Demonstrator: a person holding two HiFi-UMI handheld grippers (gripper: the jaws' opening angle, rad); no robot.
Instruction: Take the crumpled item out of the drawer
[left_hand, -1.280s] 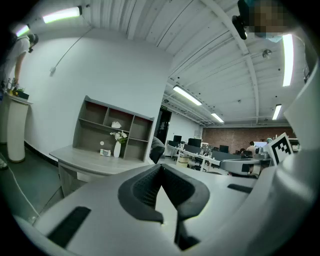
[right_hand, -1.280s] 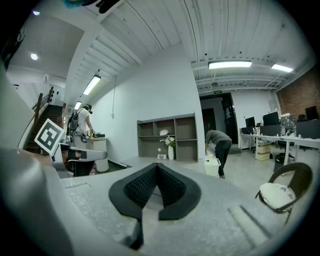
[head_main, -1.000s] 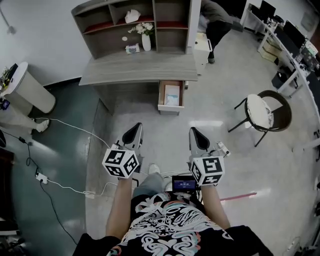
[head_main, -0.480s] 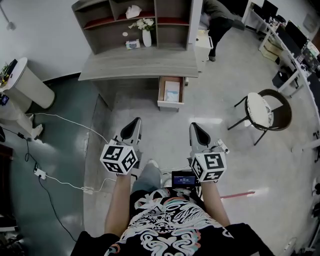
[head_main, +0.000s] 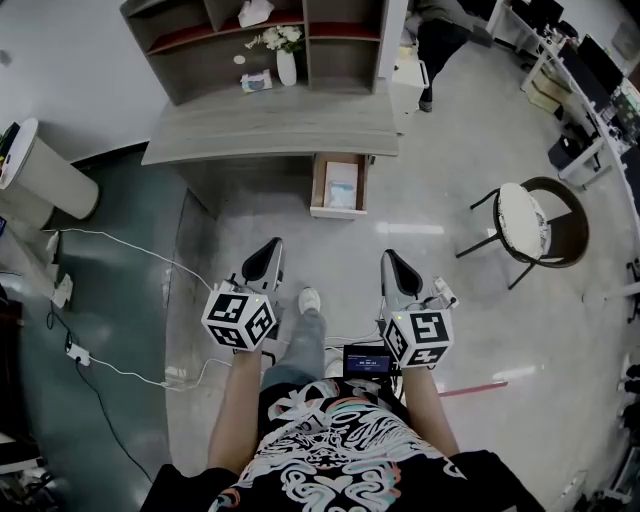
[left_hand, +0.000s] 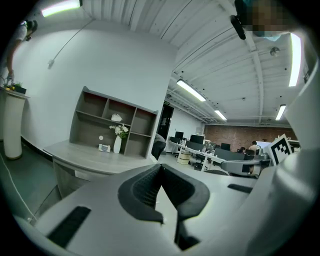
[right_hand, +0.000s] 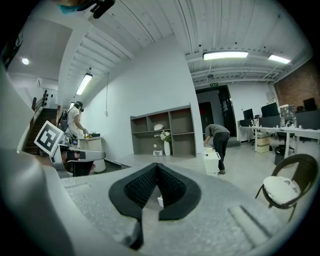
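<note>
An open drawer (head_main: 318, 192) sticks out from under the grey desk (head_main: 270, 128), far ahead of both grippers. A pale item (head_main: 341, 186) lies inside it; its shape is too small to make out. My left gripper (head_main: 265, 258) and right gripper (head_main: 393, 266) are held side by side at waist height over the floor, well short of the drawer. Both are shut with nothing between the jaws. In the left gripper view the left gripper (left_hand: 161, 170) points at the desk and shelf unit (left_hand: 112, 127). The right gripper (right_hand: 157, 172) points toward the same shelf unit (right_hand: 162, 131).
A round chair (head_main: 530, 222) stands at the right. A white cabinet (head_main: 405, 85) and a bending person (head_main: 440, 30) are beside the desk's right end. A vase of flowers (head_main: 286, 65) stands on the desk. Cables (head_main: 120, 250) cross the floor at the left, near a white pedestal (head_main: 45, 185).
The person has stepped forward toward the desk, one foot now out in front. Both grippers stayed shut and kept their places side by side.
</note>
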